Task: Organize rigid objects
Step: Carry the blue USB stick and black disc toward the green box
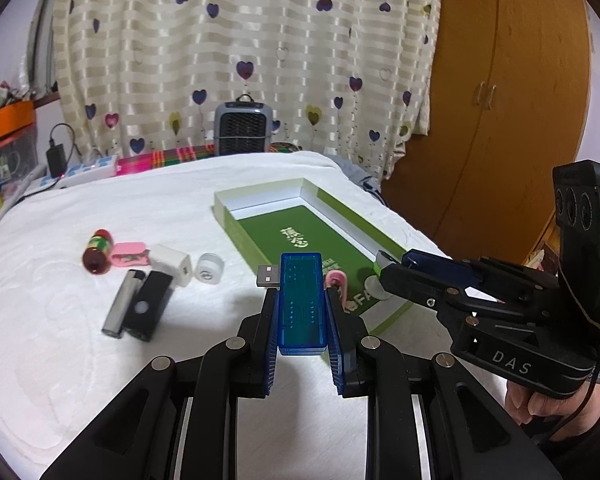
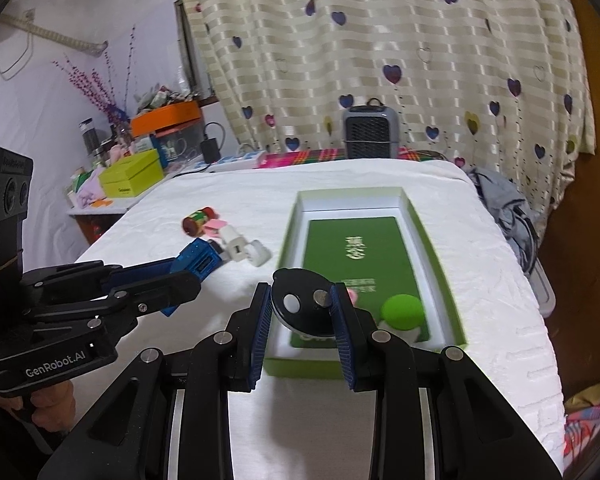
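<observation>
My left gripper (image 1: 301, 292) is shut on a translucent blue USB stick (image 1: 301, 308), plug end up, held above the white cloth just left of the open green box (image 1: 260, 194). In the right wrist view the left gripper (image 2: 184, 274) shows at the left with the same blue stick (image 2: 198, 258). My right gripper (image 2: 301, 292) is shut on a black round disc (image 2: 300, 312) with a white button, over the near end of the box (image 2: 296, 368). A green round-topped object (image 2: 402, 310) and a pink clip (image 1: 338, 280) lie inside. The right gripper (image 1: 394, 266) reaches in from the right.
Loose on the white cloth at left lie a brown bottle (image 1: 97, 251), a pink clip (image 1: 128, 254), a white charger (image 1: 171, 264), a white cap (image 1: 210, 267), a silver lighter (image 1: 122, 306) and a black device (image 1: 146, 306). A grey heater (image 1: 242, 128) stands at the far edge.
</observation>
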`<state>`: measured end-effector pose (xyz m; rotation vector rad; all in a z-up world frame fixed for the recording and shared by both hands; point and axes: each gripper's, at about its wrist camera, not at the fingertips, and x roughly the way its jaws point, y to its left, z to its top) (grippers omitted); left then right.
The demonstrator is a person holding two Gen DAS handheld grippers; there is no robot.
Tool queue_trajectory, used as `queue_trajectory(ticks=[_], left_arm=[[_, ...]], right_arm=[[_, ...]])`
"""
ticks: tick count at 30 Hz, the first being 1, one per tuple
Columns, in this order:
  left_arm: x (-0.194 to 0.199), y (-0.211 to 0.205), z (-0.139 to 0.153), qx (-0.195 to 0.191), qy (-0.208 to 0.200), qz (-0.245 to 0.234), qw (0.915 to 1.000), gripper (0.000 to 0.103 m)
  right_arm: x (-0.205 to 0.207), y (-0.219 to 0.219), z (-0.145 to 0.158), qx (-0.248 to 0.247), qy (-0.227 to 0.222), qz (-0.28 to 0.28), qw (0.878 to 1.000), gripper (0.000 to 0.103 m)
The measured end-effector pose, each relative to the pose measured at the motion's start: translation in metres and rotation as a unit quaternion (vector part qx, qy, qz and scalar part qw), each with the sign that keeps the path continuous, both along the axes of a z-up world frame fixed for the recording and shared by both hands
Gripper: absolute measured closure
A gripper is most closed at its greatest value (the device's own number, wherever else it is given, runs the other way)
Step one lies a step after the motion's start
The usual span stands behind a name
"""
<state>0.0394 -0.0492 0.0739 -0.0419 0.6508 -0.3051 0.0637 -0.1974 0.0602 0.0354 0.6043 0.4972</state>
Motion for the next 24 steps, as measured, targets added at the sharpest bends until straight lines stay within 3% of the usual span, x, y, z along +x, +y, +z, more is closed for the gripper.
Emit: queue_trajectory(ticks=[24], left_arm=[[0.044, -0.046, -0.030, 0.015, 0.043, -0.039, 0.9982, 0.082]], right_arm=[[0.034, -0.029, -0.032, 0.011, 0.045, -0.021, 0.999, 0.072]])
